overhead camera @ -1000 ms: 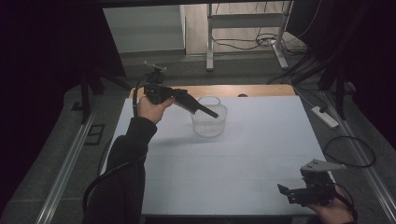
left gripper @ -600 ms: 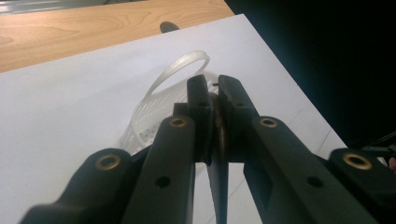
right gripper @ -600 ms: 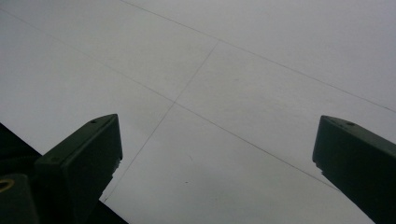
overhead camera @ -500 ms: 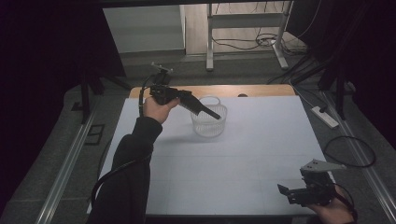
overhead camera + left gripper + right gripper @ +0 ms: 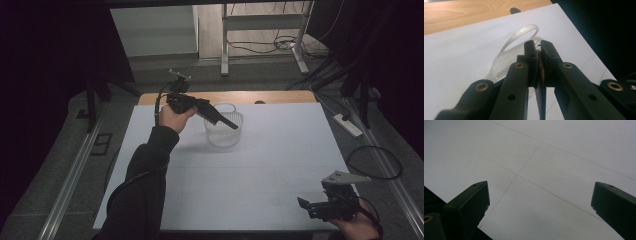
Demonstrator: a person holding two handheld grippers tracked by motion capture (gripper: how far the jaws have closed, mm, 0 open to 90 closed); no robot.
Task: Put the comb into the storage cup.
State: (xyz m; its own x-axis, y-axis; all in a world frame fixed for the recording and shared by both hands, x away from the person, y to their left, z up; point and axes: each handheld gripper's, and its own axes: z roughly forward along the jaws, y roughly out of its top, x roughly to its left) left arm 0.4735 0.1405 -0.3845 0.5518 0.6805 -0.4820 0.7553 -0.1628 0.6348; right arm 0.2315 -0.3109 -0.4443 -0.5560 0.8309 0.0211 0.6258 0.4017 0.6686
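A clear slotted plastic basket [image 5: 223, 131] stands upright on the white table sheet [image 5: 280, 150], toward the back middle. My left gripper [image 5: 234, 125] hangs tilted downward over it, tips above the basket's mouth. In the left gripper view the left gripper [image 5: 537, 46] has its jaws pressed together on a thin brownish piece [image 5: 541, 71], with the basket [image 5: 507, 53] right beyond the tips. My right gripper [image 5: 303, 204] rests at the table's near right corner. In the right gripper view the right gripper [image 5: 540, 195] stands open over bare white sheet, nothing between its jaws.
A strip of wooden tabletop [image 5: 280, 96] shows behind the white sheet. On the floor to the right lie a power strip [image 5: 348, 125] and a looped cable [image 5: 375, 162]. A metal frame [image 5: 260, 30] stands beyond the table.
My left hand has shifted slightly to the right and down, bringing its gripper lower over the basket. The right gripper has stayed put.
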